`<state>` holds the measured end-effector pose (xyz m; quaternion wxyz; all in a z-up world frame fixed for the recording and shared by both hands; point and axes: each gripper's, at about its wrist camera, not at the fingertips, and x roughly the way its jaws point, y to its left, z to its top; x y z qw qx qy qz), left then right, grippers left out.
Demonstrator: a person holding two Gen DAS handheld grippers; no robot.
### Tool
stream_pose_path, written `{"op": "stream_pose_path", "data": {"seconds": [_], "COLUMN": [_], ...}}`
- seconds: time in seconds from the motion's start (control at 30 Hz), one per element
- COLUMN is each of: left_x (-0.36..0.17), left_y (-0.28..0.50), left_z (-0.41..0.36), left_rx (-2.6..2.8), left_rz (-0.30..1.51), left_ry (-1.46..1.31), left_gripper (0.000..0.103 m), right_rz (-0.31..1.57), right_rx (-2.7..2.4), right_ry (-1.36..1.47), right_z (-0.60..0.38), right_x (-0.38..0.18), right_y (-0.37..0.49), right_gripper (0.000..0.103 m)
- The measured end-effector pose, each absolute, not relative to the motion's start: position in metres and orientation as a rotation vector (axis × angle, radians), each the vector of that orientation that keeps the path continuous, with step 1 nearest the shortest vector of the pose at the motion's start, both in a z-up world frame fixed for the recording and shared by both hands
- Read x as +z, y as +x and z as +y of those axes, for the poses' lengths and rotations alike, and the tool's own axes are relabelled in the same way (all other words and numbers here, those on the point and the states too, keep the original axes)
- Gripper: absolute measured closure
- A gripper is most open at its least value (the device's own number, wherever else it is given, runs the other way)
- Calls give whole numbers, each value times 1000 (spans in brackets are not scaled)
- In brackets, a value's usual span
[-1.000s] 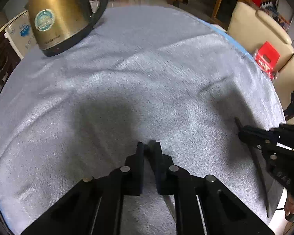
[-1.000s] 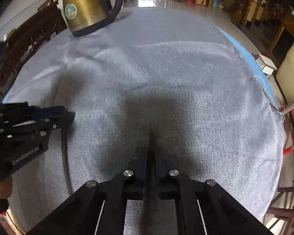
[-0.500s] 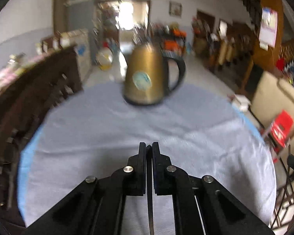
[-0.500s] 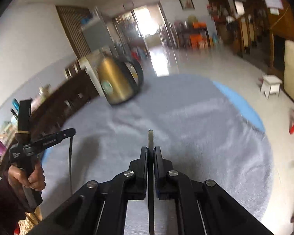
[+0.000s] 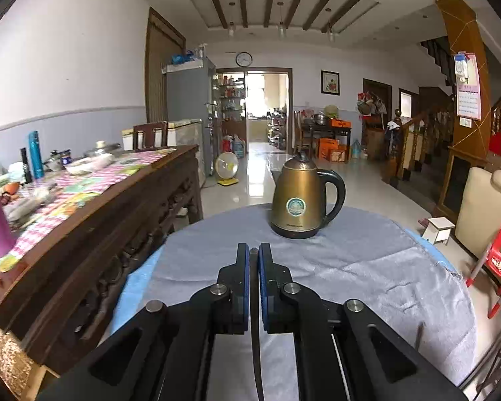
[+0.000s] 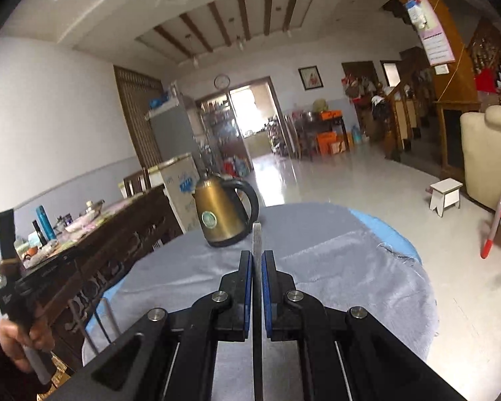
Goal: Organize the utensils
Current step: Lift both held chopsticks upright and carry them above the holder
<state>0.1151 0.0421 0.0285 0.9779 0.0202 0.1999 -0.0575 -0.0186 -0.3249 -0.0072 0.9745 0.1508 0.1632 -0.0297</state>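
**A:** Big living room from where I'm standing, beamed ceiling, wall clock (image 5: 243, 59) over the far doorway, round table under a grey cloth (image 5: 350, 267). What's the left wrist view giving you?

**B:** Left gripper (image 5: 254, 259) is lifted up level over the cloth, fingers (image 5: 242, 267) pinched close on a thin dark utensil (image 5: 254, 327). It sits edge-on in the slot and runs back toward the camera, its tip just level with the fingertips. Can't say what kind of utensil it is. Straight ahead of the fingers, a bit right, the brass-coloured kettle (image 5: 300, 200) stands upright on the cloth. Off to the left of the fingers there's a long dark wooden sideboard (image 5: 93, 220) piled with bottles and stuff. Red plastic chair (image 5: 499, 257) far right.

**A:** And the right wrist view?

**B:** Same table, tilted a bit. Right gripper (image 6: 257, 262) has its fingers (image 6: 245, 270) clamped narrow on a flat silvery utensil (image 6: 257, 244) that pokes out past the fingertips, pointing toward the kettle (image 6: 220, 210), which is ahead and slightly left. Also edge-on, so type unclear. Far left of the fingers you can see the left gripper (image 6: 20, 287) in the person's hand (image 6: 13, 344), with thin dark and metal rods hanging below it. Little white stool (image 6: 446, 193) on the floor to the right.
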Motion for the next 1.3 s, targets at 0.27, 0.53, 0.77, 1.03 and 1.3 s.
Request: {"op": "stream_pose_path", "data": {"seconds": [0.27,0.53,0.77,1.03,1.3], "left_x": [43,53,51,55,64], "left_y": [75,48,42,23,-14], "left_z": [52,58,60,62,56], "left_rx": [-67,-50,-52,-112,-209], "left_rz": [379,352,368,368,305], "left_ry": [33,4,-25,-107,-165], "left_gripper": [97,97,97,97,97], "right_rz": [241,199,202,191,133], "right_rx": [-10,72,133,163,152], "right_ry": [324,324,329,364,406], "right_z": [-306,-274,-250,-240,-241], "right_x": [25,46,45,34,23], "right_y": [-58,-75,-73,-76,-84], "right_gripper": [97,97,97,97,97]}}
